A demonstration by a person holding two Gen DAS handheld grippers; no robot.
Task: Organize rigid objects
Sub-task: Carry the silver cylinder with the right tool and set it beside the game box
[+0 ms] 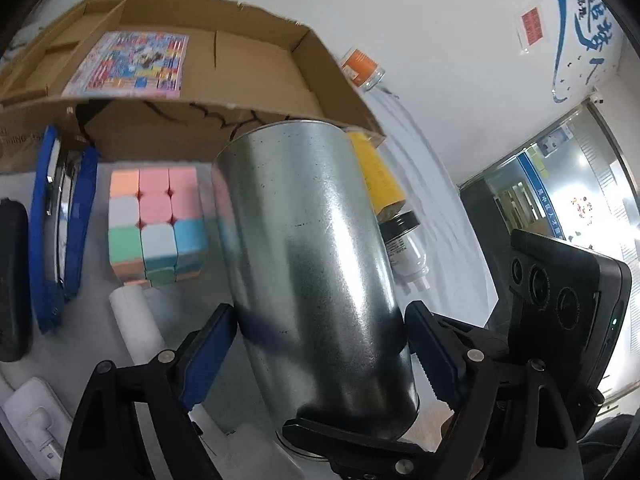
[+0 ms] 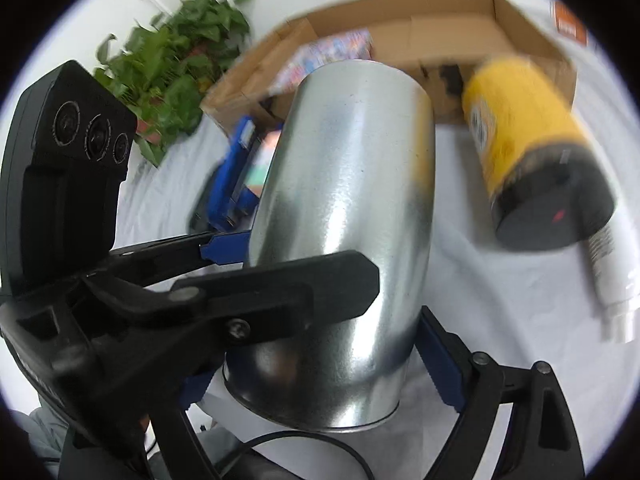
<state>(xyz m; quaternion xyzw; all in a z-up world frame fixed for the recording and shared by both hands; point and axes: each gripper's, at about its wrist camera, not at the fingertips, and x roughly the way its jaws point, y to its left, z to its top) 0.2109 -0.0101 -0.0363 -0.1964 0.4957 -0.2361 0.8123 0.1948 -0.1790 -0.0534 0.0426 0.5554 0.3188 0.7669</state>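
Note:
A shiny metal can (image 1: 316, 264) stands tilted between the fingers of my left gripper (image 1: 320, 340), whose blue pads press both its sides. It also shows in the right wrist view (image 2: 344, 216), where my right gripper (image 2: 320, 364) brackets its base; contact there is unclear. A cardboard box (image 1: 224, 64) holding a colourful booklet (image 1: 132, 64) lies behind it. A yellow can with a black lid (image 2: 528, 152) lies on its side to the right.
A pastel puzzle cube (image 1: 156, 224), a blue stapler (image 1: 60, 220), a white cylinder (image 1: 136, 320), a white bottle (image 1: 404, 252) and an orange-labelled jar (image 1: 362, 68) lie on the white cloth. A potted plant (image 2: 176, 60) stands at the far left.

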